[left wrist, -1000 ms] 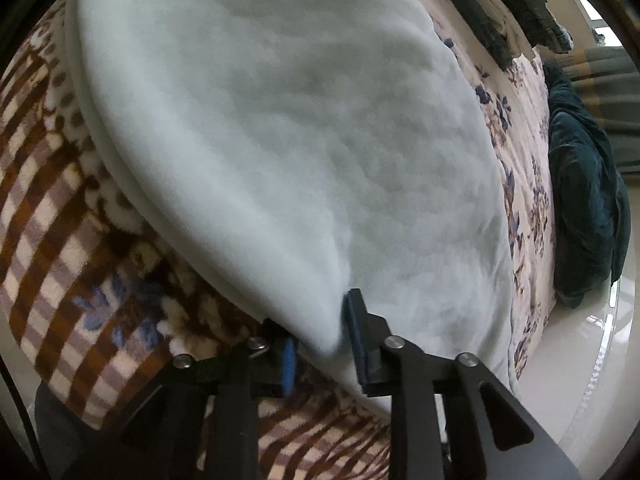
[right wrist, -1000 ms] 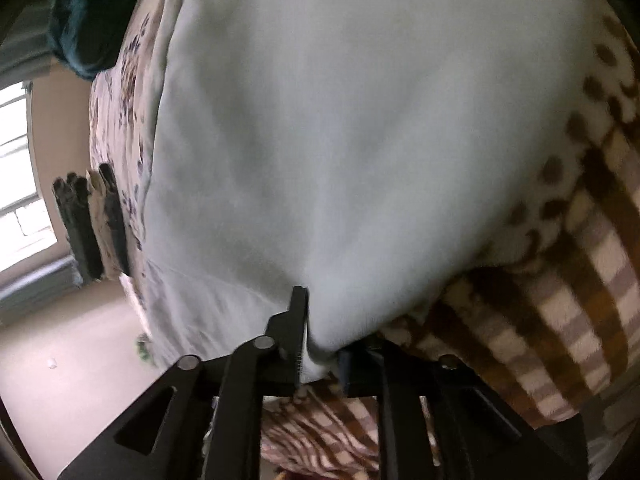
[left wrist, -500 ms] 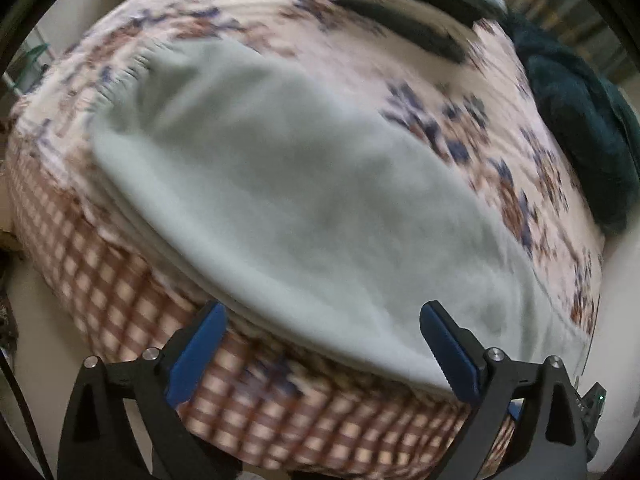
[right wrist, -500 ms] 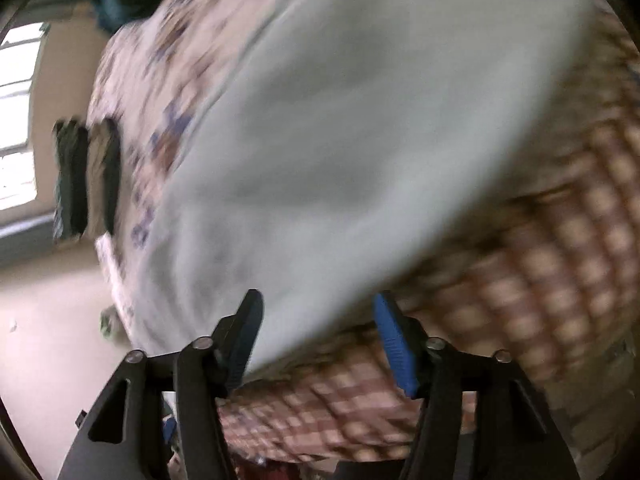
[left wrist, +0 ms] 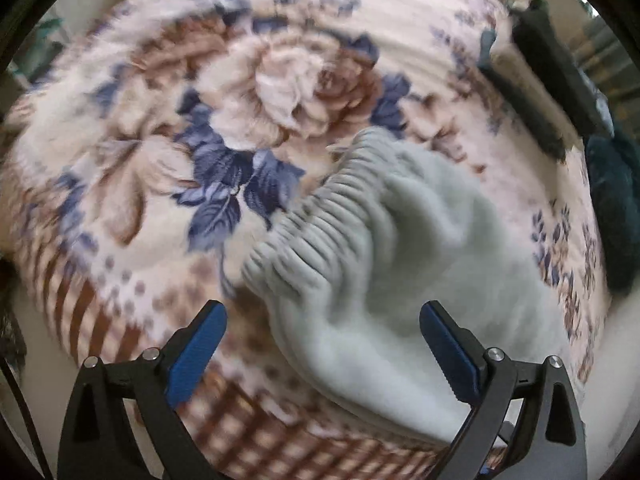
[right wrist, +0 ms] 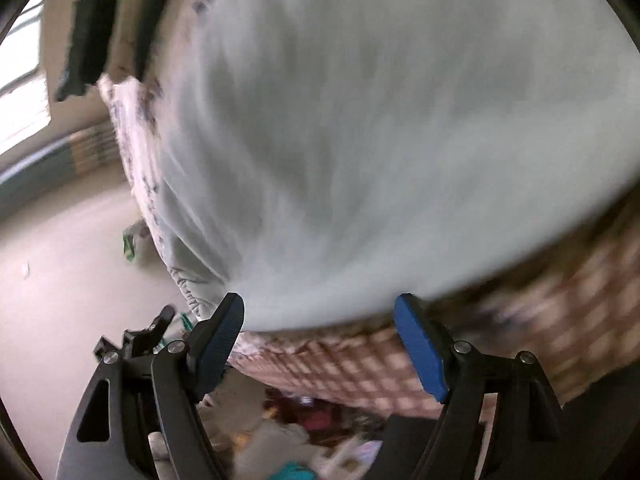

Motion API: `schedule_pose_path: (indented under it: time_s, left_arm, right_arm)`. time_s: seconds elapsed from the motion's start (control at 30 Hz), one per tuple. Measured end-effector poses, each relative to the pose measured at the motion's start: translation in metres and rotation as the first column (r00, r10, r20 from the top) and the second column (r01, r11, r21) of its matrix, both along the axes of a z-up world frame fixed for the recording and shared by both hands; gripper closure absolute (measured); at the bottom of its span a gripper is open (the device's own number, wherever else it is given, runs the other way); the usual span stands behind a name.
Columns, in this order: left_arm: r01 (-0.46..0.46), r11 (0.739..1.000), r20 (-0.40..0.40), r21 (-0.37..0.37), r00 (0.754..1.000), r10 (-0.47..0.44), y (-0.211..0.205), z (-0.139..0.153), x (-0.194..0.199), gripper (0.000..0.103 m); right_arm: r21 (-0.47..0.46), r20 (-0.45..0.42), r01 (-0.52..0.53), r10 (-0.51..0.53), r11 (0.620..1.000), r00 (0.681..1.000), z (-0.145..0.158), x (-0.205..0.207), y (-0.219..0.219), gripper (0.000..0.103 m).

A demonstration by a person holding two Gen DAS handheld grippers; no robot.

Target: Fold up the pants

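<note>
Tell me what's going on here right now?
A person is folding pale grey fleece pants on a floral bedspread. The left hand-held gripper stands open above the ribbed waistband end, gripping nothing. The right hand-held gripper is opening at the pants' near edge, its pads clear of the fabric.

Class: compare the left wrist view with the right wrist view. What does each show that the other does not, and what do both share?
Only the left wrist view shows the pale grey fleece pants' ribbed elastic waistband and the blanket's big rose print. Only the right wrist view shows the cream floor and bright window. Both share the pants, the checked blanket border and an empty blue-padded claw, left claw, right claw opening.
</note>
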State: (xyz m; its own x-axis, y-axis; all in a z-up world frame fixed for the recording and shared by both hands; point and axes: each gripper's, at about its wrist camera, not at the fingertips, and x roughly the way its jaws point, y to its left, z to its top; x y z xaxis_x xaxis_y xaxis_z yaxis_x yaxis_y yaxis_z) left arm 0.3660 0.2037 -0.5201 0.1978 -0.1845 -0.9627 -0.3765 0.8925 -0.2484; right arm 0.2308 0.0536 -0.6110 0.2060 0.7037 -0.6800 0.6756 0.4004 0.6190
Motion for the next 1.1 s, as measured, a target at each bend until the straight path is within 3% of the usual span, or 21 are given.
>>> schedule_pose_path:
  time_s: [0.1,0.13,0.17,0.23,0.33,0.43,0.53,0.63,0.73,0.83,0.93,1.0,1.1]
  left_arm:
    - [0.04,0.997,-0.006,-0.069,0.999,-0.041,0.014,-0.021,0.014,0.01]
    - [0.046,0.995,-0.001,-0.089,0.999,-0.046,0.018,-0.027,0.019,0.029]
    - [0.047,0.995,-0.004,-0.083,0.999,-0.048,0.021,-0.03,0.022,0.039]
    - [0.062,0.993,0.02,-0.103,0.998,-0.06,0.024,-0.031,0.027,0.057]
    - [0.127,0.989,0.037,-0.081,0.992,-0.124,0.019,-0.025,0.031,0.064]
    - [0.162,0.984,0.055,-0.073,0.986,-0.158,0.023,-0.02,0.029,0.067]
    - [0.164,0.983,0.058,-0.084,0.985,-0.16,0.035,-0.015,0.027,0.07]
    - [0.15,0.983,0.062,-0.109,0.988,-0.144,0.047,-0.006,0.029,0.071]
    - [0.185,0.98,0.061,-0.079,0.982,-0.181,0.046,-0.007,0.033,0.075]
    - [0.177,0.98,0.02,-0.091,0.984,-0.176,0.047,-0.025,0.035,0.075]
    - [0.177,0.976,0.026,-0.126,0.984,-0.175,0.045,-0.027,0.035,0.073]
    - [0.192,0.975,0.047,-0.116,0.981,-0.187,0.041,-0.021,0.033,0.071]
    - [0.226,0.971,0.044,-0.073,0.974,-0.223,0.033,-0.018,0.032,0.071]
  right_arm:
    - [0.03,-0.054,0.105,-0.103,0.994,0.993,-0.019,-0.007,0.044,0.024]
    - [0.013,-0.063,0.137,-0.136,0.991,0.989,-0.024,-0.008,0.053,0.028]
    - [-0.019,-0.066,0.175,-0.176,0.984,0.982,-0.026,-0.008,0.059,0.033]
    - [-0.093,-0.084,0.243,-0.251,0.966,0.964,-0.026,-0.01,0.063,0.057]
    - [-0.137,-0.08,0.308,-0.321,0.941,0.944,-0.022,-0.017,0.067,0.076]
    - [-0.233,-0.04,0.262,-0.278,0.937,0.96,-0.002,-0.014,0.079,0.084]
    - [-0.286,-0.009,0.239,-0.252,0.928,0.968,0.023,-0.012,0.093,0.086]
    - [-0.267,-0.002,0.255,-0.265,0.929,0.964,0.038,-0.009,0.1,0.087]
    - [-0.27,0.014,0.221,-0.226,0.937,0.974,0.045,-0.009,0.097,0.087]
    - [-0.193,-0.06,0.219,-0.234,0.956,0.97,0.005,-0.01,0.09,0.086]
    - [-0.097,-0.095,0.253,-0.262,0.963,0.961,-0.019,-0.015,0.069,0.073]
    - [-0.107,-0.068,0.253,-0.261,0.961,0.963,-0.011,-0.017,0.058,0.071]
    - [-0.195,-0.035,0.269,-0.281,0.943,0.959,0.005,-0.026,0.041,0.063]
